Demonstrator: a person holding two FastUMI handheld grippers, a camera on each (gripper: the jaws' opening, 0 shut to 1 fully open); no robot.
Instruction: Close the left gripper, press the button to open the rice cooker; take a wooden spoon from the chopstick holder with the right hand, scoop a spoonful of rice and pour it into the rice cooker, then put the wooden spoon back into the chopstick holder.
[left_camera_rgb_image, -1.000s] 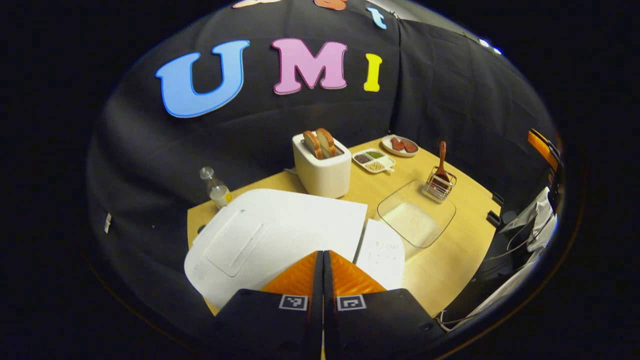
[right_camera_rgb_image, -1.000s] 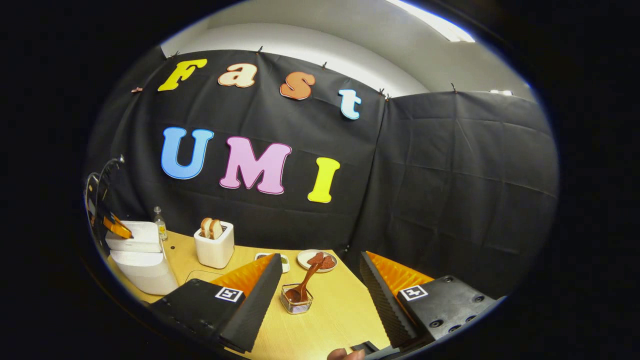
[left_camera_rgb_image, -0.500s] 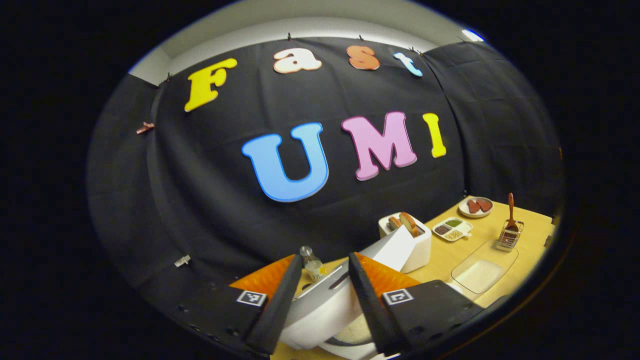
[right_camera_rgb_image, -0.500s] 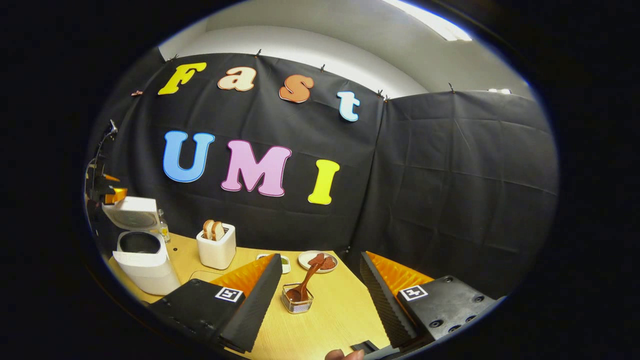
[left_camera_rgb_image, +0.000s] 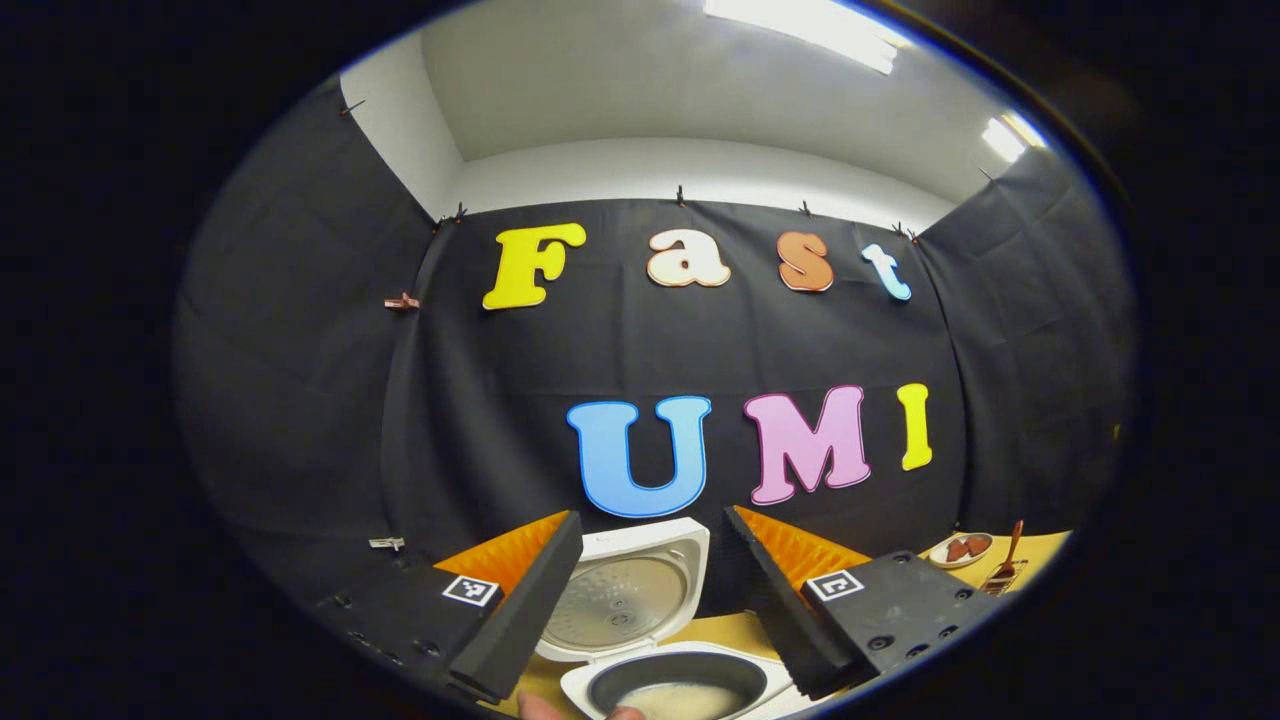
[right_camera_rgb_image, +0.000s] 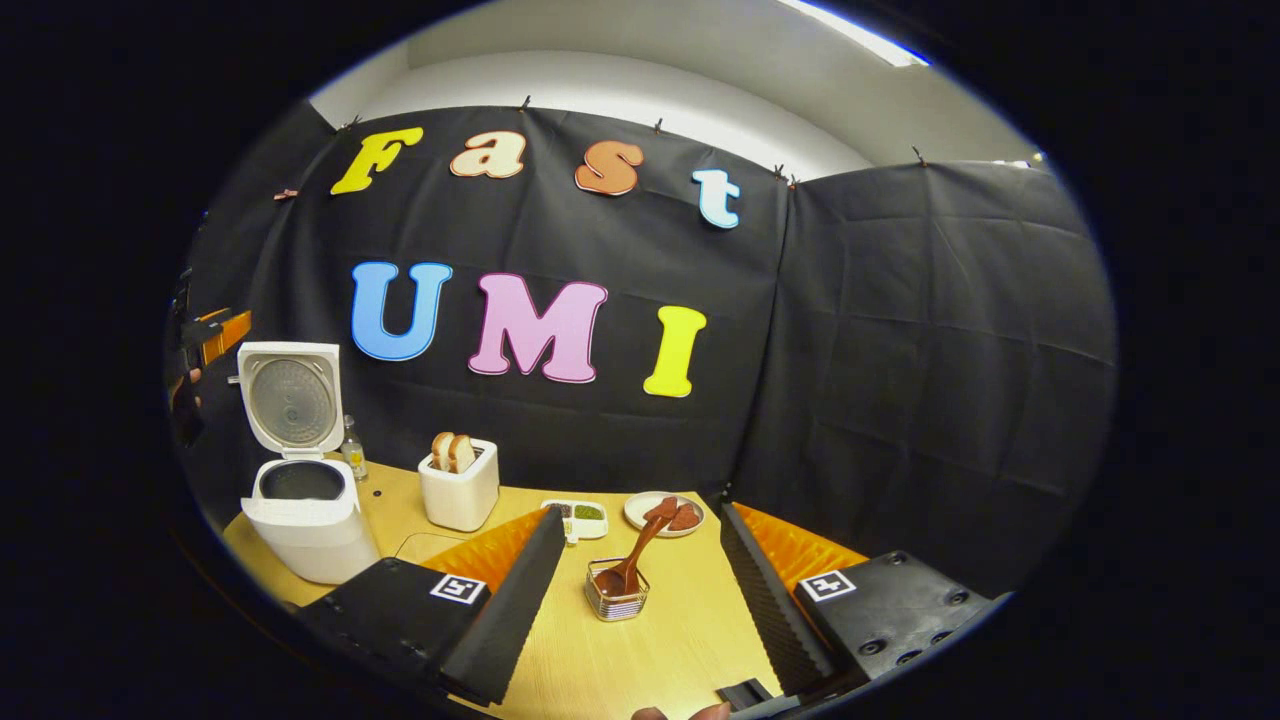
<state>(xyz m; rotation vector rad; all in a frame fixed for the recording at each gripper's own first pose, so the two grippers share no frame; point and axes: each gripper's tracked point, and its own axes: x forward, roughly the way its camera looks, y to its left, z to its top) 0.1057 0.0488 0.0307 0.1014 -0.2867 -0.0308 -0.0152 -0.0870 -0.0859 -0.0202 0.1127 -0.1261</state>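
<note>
The white rice cooker (right_camera_rgb_image: 305, 525) stands at the table's left end with its lid (right_camera_rgb_image: 290, 398) raised upright. In the left gripper view its dark pot (left_camera_rgb_image: 680, 690) holds some rice, and the lid (left_camera_rgb_image: 625, 590) stands behind it. My left gripper (left_camera_rgb_image: 645, 600) is open above the cooker, nothing between its fingers. It also appears far left in the right gripper view as the left gripper (right_camera_rgb_image: 212, 335). A wooden spoon (right_camera_rgb_image: 640, 550) leans in the wire chopstick holder (right_camera_rgb_image: 617, 603). My right gripper (right_camera_rgb_image: 635, 590) is open, its fingers either side of the holder but short of it.
A white toaster (right_camera_rgb_image: 459, 490) with bread slices, a divided dish (right_camera_rgb_image: 577, 515), a plate (right_camera_rgb_image: 665, 512) of reddish food and a small bottle (right_camera_rgb_image: 353, 452) stand along the back of the wooden table (right_camera_rgb_image: 640, 670). A glass dish's edge (right_camera_rgb_image: 425, 545) lies behind my right gripper's left finger.
The cooker lid swung from shut to fully upright. My left gripper went from shut to open and lifted away, tilting upward. My right gripper moved slightly toward the chopstick holder.
</note>
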